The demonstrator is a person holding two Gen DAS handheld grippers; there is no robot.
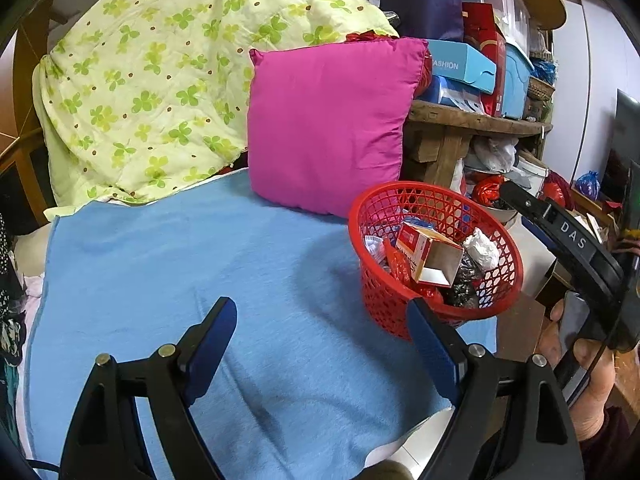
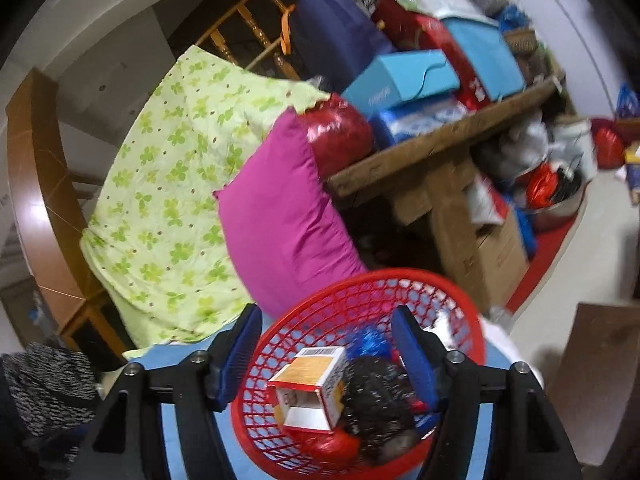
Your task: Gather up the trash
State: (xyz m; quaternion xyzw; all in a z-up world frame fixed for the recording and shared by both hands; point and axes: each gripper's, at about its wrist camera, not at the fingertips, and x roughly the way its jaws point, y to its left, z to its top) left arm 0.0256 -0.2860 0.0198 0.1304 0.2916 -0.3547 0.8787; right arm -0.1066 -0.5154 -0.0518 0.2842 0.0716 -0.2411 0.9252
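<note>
The basket [image 2: 360, 364] of trash sits directly under the right tongs [image 2: 324, 356], whose jaws straddle its near rim, part open and gripping nothing. The left tongs [image 1: 320, 344] gape wide and empty, with the basket ahead to their right; the right hand is nearer.

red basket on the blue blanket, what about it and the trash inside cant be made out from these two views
- Red basket bottom layer: both views, buried under the small carton and black crumpled wrapper.
- Carton print: left wrist view too small, right wrist view motion-blurred.
- Basket's near rim: left wrist view, behind the left gripper finger; right wrist view, cut off by the lower edge.
- Whether the right gripper pads touch the basket: blurred.
</note>
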